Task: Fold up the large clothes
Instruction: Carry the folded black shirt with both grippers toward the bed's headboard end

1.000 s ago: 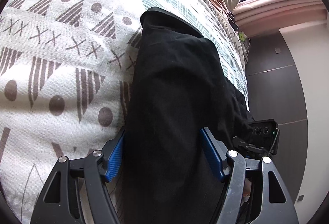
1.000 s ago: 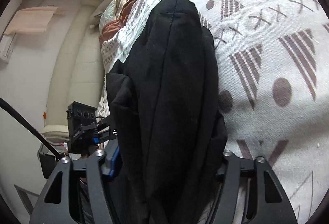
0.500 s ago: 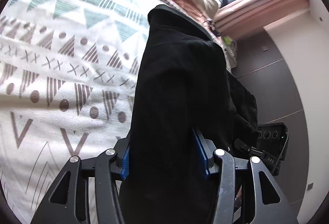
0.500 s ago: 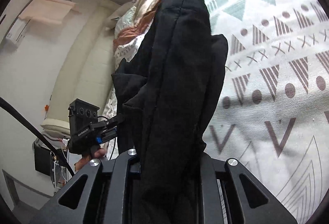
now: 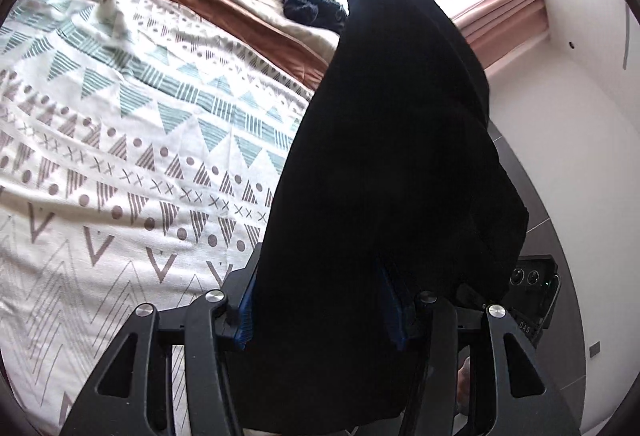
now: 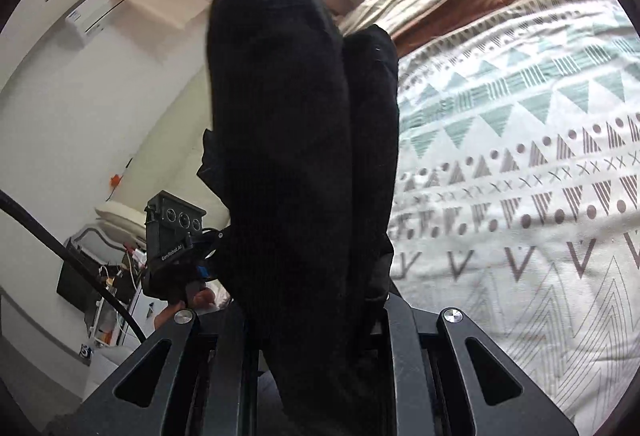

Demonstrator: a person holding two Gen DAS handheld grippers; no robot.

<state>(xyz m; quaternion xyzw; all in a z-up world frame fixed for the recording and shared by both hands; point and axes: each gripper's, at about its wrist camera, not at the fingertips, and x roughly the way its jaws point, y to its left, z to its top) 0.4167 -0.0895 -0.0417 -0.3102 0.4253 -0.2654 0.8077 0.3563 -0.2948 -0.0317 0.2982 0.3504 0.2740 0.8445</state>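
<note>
Left wrist view: the left gripper [image 5: 320, 310] is clamped on a thick fold of the black garment [image 5: 392, 139], raised above the patterned bed cover [image 5: 120, 155]; the right gripper [image 6: 316, 316] pinches the same garment's other bunched end, also off the bed

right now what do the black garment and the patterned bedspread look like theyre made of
Black garment: looks like a thick, soft knit or fleece, matte; it bunches in rounded folds and shows no sheen. The exact fibre is hard to tell.
Patterned bedspread: looks like woven cotton or similar, matte off-white with printed teal and brown-grey shapes; it lies in shallow wrinkles.
</note>
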